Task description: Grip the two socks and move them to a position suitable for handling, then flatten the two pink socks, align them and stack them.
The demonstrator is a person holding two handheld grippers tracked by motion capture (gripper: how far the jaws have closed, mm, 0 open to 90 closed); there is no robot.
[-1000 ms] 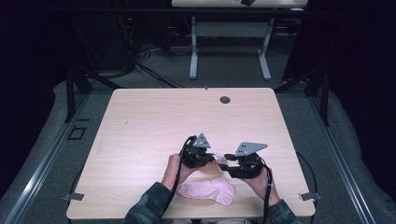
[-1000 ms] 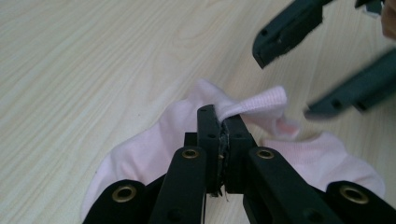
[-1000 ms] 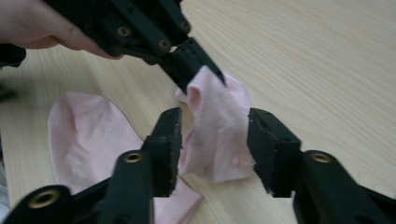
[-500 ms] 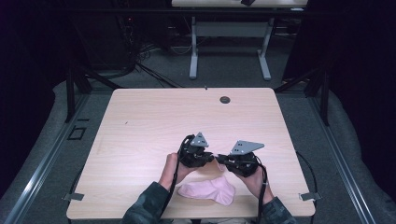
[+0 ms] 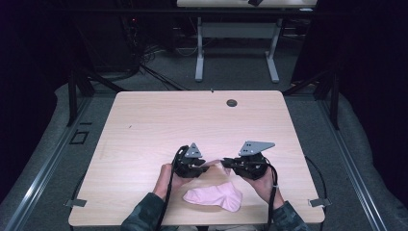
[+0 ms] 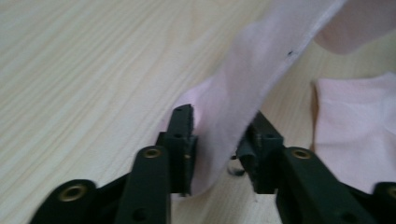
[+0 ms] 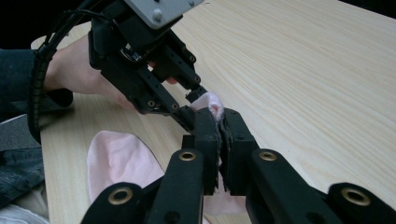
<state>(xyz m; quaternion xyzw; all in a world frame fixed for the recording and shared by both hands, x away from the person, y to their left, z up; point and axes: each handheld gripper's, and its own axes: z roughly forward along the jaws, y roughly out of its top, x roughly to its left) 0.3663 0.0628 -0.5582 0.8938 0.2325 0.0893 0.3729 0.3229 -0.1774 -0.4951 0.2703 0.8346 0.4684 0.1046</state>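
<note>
A light wooden table stands on a grey floor in a dark room, with another table's white legs behind it and a small dark round hole near its far edge. At the near edge the person's two hands come in from below, each holding a gripper, and the two tools meet nose to nose over the wood. The left gripper has its jaws partly apart with a band of pink sock running up between them; in the left gripper view the cloth lies against the left pad while the right pad stands a little off it, so I cannot tell whether it truly pinches. Between the grippers the raised end of the sock shows as a small pink fold, and the rest of it lies flat on the table just in front of the person. The right gripper has its jaws nearly together, clamping the pink fold at their tips, right beside the left gripper's tips.
</note>
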